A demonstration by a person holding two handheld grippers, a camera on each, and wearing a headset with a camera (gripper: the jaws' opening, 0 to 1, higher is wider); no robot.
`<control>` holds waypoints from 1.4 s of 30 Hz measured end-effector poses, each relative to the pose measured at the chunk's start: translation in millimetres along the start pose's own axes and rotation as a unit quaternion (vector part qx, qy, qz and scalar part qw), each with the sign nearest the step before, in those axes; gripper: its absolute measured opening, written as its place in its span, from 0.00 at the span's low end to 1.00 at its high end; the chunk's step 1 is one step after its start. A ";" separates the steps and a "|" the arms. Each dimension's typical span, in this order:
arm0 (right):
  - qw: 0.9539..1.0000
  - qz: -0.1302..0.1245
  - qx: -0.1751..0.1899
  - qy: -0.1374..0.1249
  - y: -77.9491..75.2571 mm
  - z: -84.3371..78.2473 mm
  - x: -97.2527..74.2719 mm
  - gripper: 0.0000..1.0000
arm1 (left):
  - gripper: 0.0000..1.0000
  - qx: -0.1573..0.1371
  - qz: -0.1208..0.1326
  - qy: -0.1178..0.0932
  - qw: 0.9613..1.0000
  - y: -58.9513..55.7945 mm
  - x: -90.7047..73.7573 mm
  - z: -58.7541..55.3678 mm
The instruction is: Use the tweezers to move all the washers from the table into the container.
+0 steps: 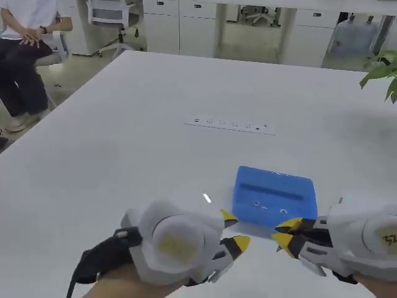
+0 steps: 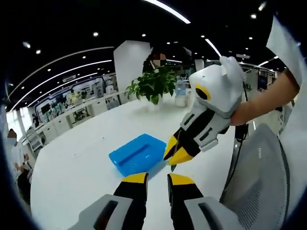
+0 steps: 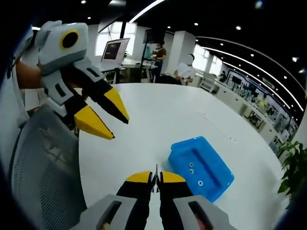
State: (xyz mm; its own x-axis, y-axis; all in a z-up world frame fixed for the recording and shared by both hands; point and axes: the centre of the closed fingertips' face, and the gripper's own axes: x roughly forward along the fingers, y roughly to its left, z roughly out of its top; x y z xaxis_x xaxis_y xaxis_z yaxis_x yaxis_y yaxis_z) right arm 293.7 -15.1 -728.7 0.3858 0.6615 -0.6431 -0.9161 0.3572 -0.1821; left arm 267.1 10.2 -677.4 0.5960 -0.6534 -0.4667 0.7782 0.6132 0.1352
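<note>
A blue container (image 1: 275, 194) lies on the white table (image 1: 124, 143) just beyond both grippers, and it also appears in the left gripper view (image 2: 136, 153) and the right gripper view (image 3: 201, 167). Small washers (image 3: 191, 166) lie inside it. My right gripper (image 3: 156, 177) is shut on thin metal tweezers (image 3: 156, 171) that point toward the container. In the head view my right gripper (image 1: 285, 231) sits at the container's near right corner. My left gripper (image 2: 157, 179) stands open with nothing between its jaws, just left of the container (image 1: 237, 230).
A white power strip (image 1: 229, 124) lies mid-table beyond the container. A person sits at the far left (image 1: 25, 49). Plant leaves (image 1: 381, 71) reach in at the right edge. A grey mesh chair (image 3: 43, 163) is close behind the grippers. A small bright speck (image 1: 207, 198) shows on the table left of the container.
</note>
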 end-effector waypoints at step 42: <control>0.961 0.107 -0.218 0.131 28.6 -78.8 42.9 0.03 | 0.00 0.117 -0.148 0.095 0.977 -18.6 58.3 -81.5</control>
State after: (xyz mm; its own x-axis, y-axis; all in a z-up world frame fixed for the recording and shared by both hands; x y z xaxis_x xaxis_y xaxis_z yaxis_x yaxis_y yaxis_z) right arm 275.4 -28.4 -820.1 0.1948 0.4790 -0.8559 -0.9522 -0.1172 -0.2823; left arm 271.2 -3.2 -778.4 0.3075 -0.6786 -0.6670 0.9483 0.2768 0.1555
